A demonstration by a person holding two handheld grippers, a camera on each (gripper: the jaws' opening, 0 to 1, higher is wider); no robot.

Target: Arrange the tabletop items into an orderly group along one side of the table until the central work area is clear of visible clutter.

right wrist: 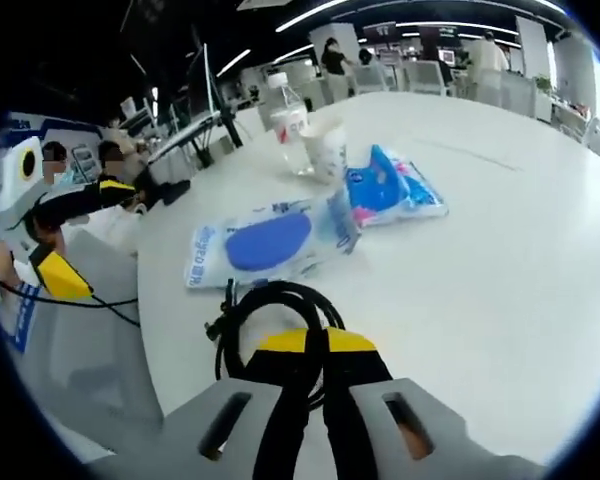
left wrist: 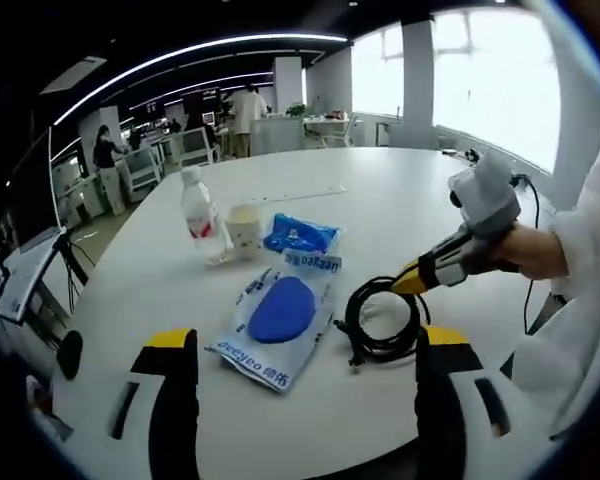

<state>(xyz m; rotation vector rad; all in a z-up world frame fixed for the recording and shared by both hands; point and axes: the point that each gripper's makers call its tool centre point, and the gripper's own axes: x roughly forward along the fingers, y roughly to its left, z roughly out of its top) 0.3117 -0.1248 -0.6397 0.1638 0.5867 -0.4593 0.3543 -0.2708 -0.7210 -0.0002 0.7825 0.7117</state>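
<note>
A coiled black cable (left wrist: 380, 322) lies on the round white table (left wrist: 400, 200), and my right gripper (left wrist: 417, 281) reaches in from the right, shut on the coil's upper edge. In the right gripper view the shut jaws (right wrist: 314, 342) pinch the cable (right wrist: 265, 300). My left gripper (left wrist: 308, 340) is wide open above the table's near edge, holding nothing; it also appears at the left as the left gripper (right wrist: 85, 230). Beyond lie a clear bag with a blue pad (left wrist: 278, 315) (right wrist: 265, 242), a blue packet (left wrist: 302, 235) (right wrist: 395, 190), a paper cup (left wrist: 245, 228) (right wrist: 325, 150) and a water bottle (left wrist: 198, 212) (right wrist: 285, 115).
A thin pale strip (left wrist: 300, 192) lies farther back on the table. A white sleeve (left wrist: 590, 250) holds the right gripper. Desks, chairs and people (left wrist: 107, 150) stand beyond the far edge. Bare tabletop (right wrist: 500, 250) stretches to the right in the right gripper view.
</note>
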